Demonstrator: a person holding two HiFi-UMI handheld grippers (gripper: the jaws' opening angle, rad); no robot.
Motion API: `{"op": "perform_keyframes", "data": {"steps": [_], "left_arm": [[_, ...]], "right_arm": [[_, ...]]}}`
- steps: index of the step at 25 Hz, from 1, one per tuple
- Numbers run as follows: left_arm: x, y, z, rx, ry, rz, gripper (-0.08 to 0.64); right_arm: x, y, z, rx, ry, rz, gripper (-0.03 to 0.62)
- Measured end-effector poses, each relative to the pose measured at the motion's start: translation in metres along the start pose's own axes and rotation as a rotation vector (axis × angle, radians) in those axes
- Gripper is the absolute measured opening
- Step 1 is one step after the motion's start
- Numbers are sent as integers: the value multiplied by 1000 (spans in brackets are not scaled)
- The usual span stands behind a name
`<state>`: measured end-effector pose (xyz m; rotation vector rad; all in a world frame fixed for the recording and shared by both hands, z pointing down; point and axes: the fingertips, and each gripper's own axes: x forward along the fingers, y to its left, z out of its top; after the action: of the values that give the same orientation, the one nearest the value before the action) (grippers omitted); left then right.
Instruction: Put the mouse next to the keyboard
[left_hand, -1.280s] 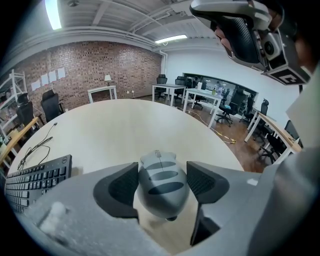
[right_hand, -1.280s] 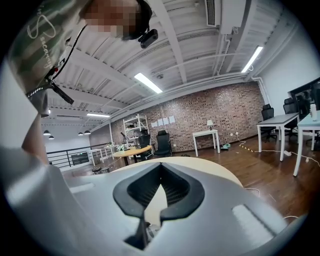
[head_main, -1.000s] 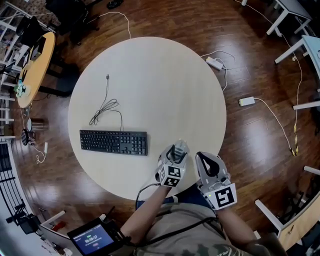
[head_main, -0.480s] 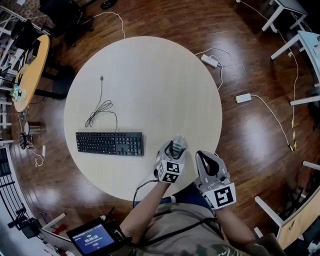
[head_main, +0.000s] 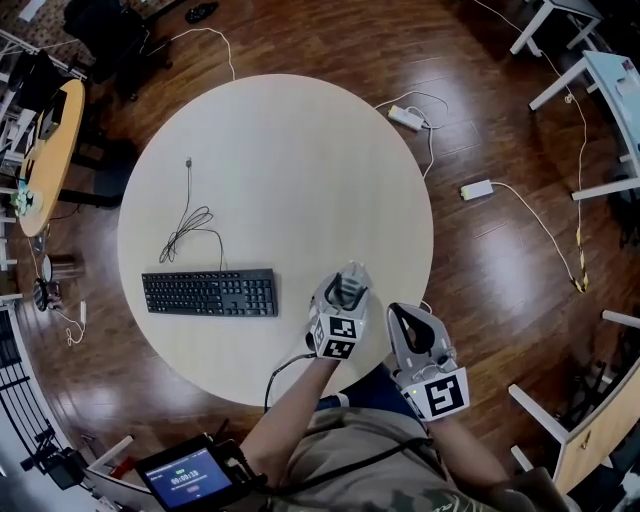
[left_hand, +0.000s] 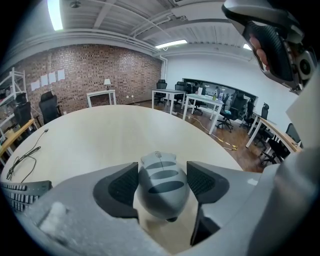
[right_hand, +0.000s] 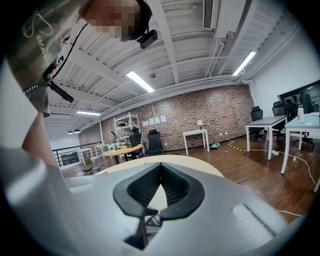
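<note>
Now mouse (left_hand: 159, 185) clamped between left tool (left_hand: 162, 186) pads.

The wood floor (head_main: 500, 300) looks glossy, the table (head_main: 300, 180) matt, the plastic mouse (left_hand: 161, 186) smooth

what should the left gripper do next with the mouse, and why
Probably carry the mouse a little further left, then lower it onto the table. The left gripper is shut on it, and a strip of bare tabletop lies between it and the right end of the keyboard.
</note>
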<state>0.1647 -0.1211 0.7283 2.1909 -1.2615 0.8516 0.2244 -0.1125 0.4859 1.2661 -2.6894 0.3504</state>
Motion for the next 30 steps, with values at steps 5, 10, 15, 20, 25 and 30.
{"op": "perform_keyframes", "data": {"steps": [5, 10, 15, 20, 25, 30], "left_arm": [[8, 0, 7, -15, -32, -1, 318], [14, 1, 13, -14, -31, 0, 318], [18, -2, 21, -14, -25, 2, 318], [27, -4, 28, -11, -39, 8, 318], [31, -6, 33, -5, -43, 6, 319], [32, -8, 36, 9, -41, -17, 319]], "right_arm": [[-5, -6, -3, 40, 13, -31, 5], [-9, -8, -4, 58, 15, -45, 5], [-14, -7, -5, 78, 23, -54, 5], [-18, -13, -12, 75, 25, -67, 5], [-21, -21, -16, 61, 25, -74, 5], [-20, -25, -19, 82, 17, -86, 5]]}}
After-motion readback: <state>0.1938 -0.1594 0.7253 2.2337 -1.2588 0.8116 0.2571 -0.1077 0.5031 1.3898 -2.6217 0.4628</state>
